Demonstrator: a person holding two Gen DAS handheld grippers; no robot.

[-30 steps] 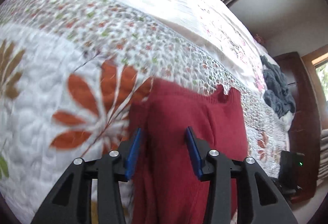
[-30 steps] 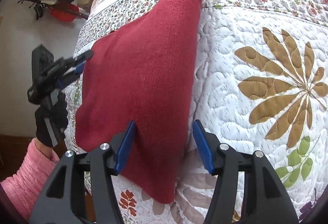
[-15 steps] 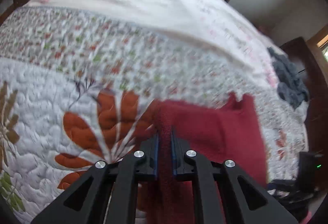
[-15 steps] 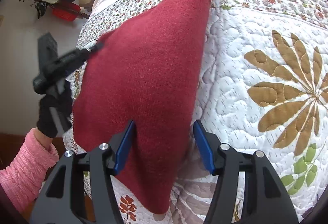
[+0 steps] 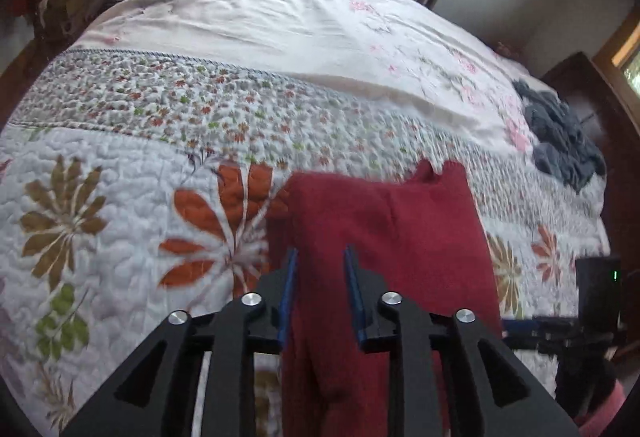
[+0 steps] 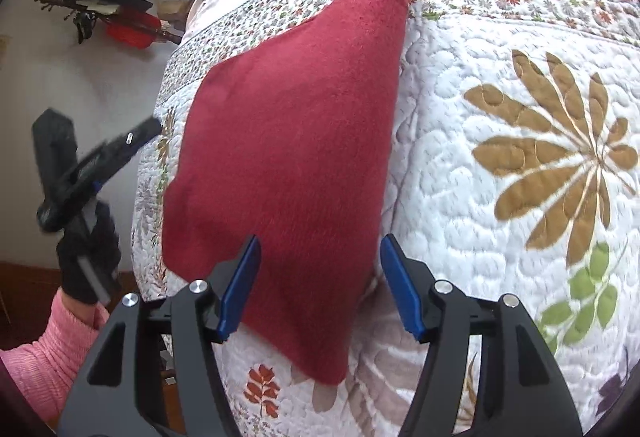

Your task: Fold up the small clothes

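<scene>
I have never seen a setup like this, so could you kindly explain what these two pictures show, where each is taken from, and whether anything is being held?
There is no robot here: a person holds a hand-operated gripper in each hand, and a fisheye camera on each one looks forward along its jaws. One picture comes from the left gripper, the other from the right gripper. The black arms with blue pads at the bottom of each picture are those jaws.

Both look down on a bed covered by a quilt with large flower patterns. On it lies a dark red knitted garment, the piece to be folded. A grey pile of clothes sits farther back on the bed.

Both pairs of jaws stand apart with the red cloth between or under them, so nothing is clamped. In the right view you also see the left gripper from the side, held by a gloved hand.
</scene>
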